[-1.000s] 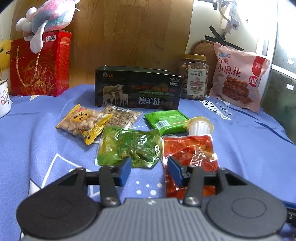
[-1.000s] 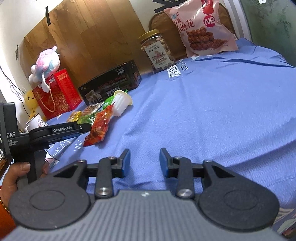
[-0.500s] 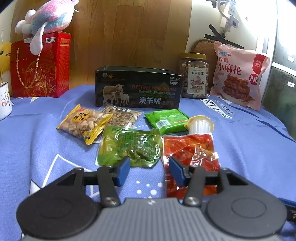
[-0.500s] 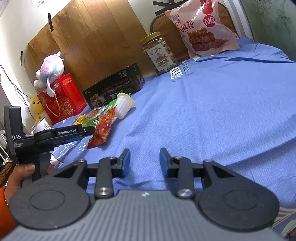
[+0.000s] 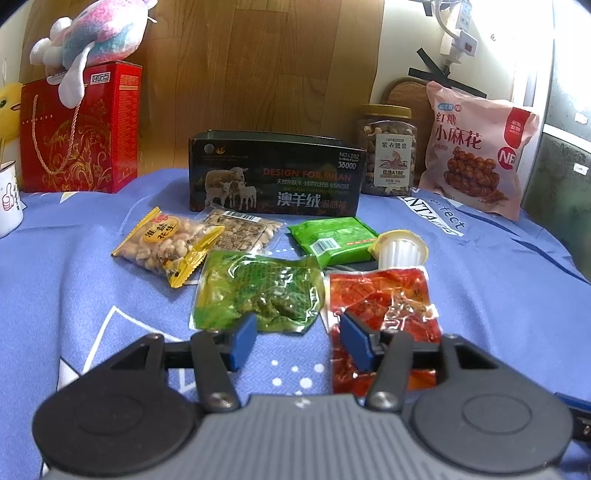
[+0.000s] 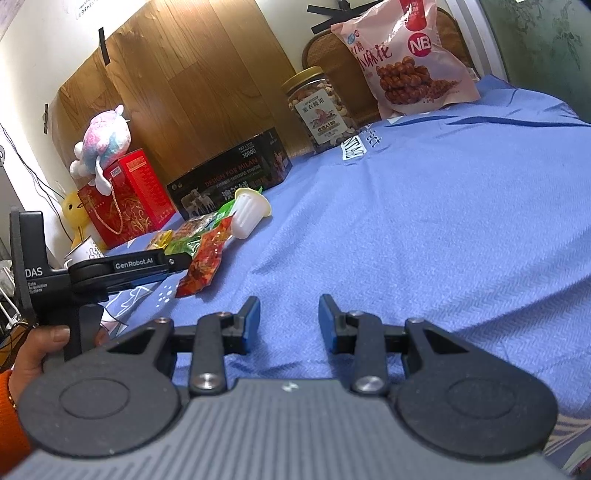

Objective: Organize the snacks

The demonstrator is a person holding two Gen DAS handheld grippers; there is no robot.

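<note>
Small snack packets lie on the blue cloth [image 5: 480, 295] in front of a dark open box [image 5: 273, 177]. They are a yellow peanut packet [image 5: 166, 243], a clear nut packet [image 5: 240, 229], a flat green packet [image 5: 332, 236], a white jelly cup [image 5: 400, 251], a green vacuum packet [image 5: 258, 291] and a red packet [image 5: 380, 295]. My left gripper [image 5: 297, 325] hovers just short of the last two; its jaws are opening, with only cloth between them. My right gripper [image 6: 289, 306] is open over bare cloth, to the right of the pile.
A nut jar [image 5: 388, 155] and a pink snack bag [image 5: 476, 151] stand at the back right. A red gift box [image 5: 77, 129] with a plush toy [image 5: 92, 33] and a mug [image 5: 7, 199] sit at the back left. A hand [image 6: 37, 343] holds the left tool.
The left jaws have spread a little wider. The right wrist view has tilted up slightly; the snacks have not moved.
</note>
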